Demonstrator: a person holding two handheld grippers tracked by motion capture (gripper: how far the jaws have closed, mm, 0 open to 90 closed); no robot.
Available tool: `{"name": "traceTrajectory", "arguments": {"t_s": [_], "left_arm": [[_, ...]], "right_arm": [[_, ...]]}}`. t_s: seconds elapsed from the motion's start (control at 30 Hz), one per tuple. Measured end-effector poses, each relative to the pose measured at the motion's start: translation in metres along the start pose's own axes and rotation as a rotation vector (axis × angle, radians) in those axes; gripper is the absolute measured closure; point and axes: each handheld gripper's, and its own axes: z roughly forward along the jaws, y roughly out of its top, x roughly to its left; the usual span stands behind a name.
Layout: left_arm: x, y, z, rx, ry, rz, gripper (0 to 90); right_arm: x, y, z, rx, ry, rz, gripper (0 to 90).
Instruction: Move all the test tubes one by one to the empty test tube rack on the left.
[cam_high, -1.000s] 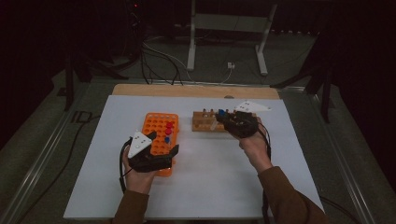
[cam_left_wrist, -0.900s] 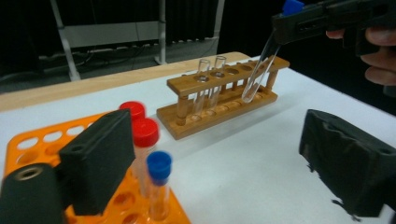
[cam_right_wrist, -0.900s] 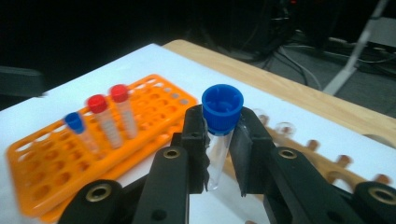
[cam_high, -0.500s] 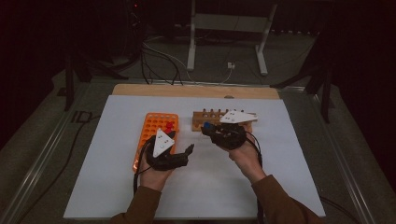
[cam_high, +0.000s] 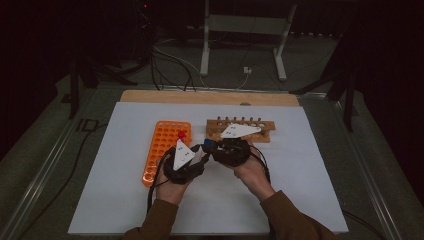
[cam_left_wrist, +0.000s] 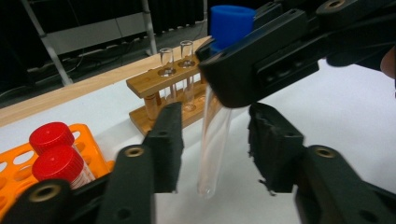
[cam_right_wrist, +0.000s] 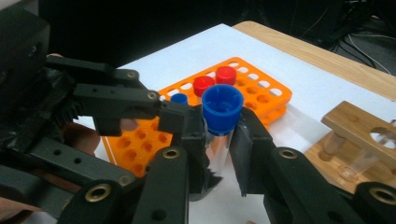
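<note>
Holding a blue-capped glass tube (cam_right_wrist: 219, 126) in my right gripper (cam_right_wrist: 217, 140), I have its two black jaws shut on the glass just under the blue cap (cam_left_wrist: 232, 23), with the tube upright between them. In the high view that gripper (cam_high: 212, 148) sits just in front of the wooden rack (cam_high: 240, 129), over the white mat (cam_high: 300, 175), and the tube is held in the air between my two hands.

My left gripper (cam_left_wrist: 212, 140) stands around the lower part of the same tube (cam_left_wrist: 212, 149). Its jaws have just been closing, yet a gap shows on each side of the glass, so the pads are not pressing on it and this gripper has hold of nothing. The tube's rounded bottom hangs between those jaws, above the mat.

In the high view my left gripper (cam_high: 197, 155) is beside the near right edge of the orange rack (cam_high: 162, 150), close against the right one. Two red-capped tubes (cam_left_wrist: 56, 154) stand in the orange rack, and a small blue cap (cam_right_wrist: 179, 98) shows there as well. Two empty glass tubes (cam_left_wrist: 177, 74) stand in the wooden rack behind
</note>
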Motion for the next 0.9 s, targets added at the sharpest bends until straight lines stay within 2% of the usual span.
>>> {"name": "traceTrajectory", "arguments": {"t_s": [0.2, 0.37, 0.63, 0.8, 0.9], "left_arm": [[0.0, -0.001, -0.001, 0.009, 0.002, 0.013, 74.7], [0.0, -0.001, -0.002, 0.001, 0.005, 0.019, 77.3], [0.004, -0.003, -0.003, 0.006, 0.021, 0.0, 77.7], [0.008, -0.006, -0.007, 0.005, 0.029, -0.016, 77.7], [0.011, -0.007, -0.01, 0.001, 0.032, -0.026, 77.7]], "right_arm": [[0.003, 0.0, 0.003, 0.005, 0.011, -0.003, 76.2], [0.003, 0.0, 0.002, 0.001, 0.019, 0.0, 75.4], [0.002, 0.002, -0.006, -0.048, 0.039, -0.003, 40.3], [-0.001, 0.0, -0.011, -0.069, -0.007, -0.01, 26.0], [-0.005, -0.004, -0.012, -0.061, -0.051, -0.012, 19.3]]}}
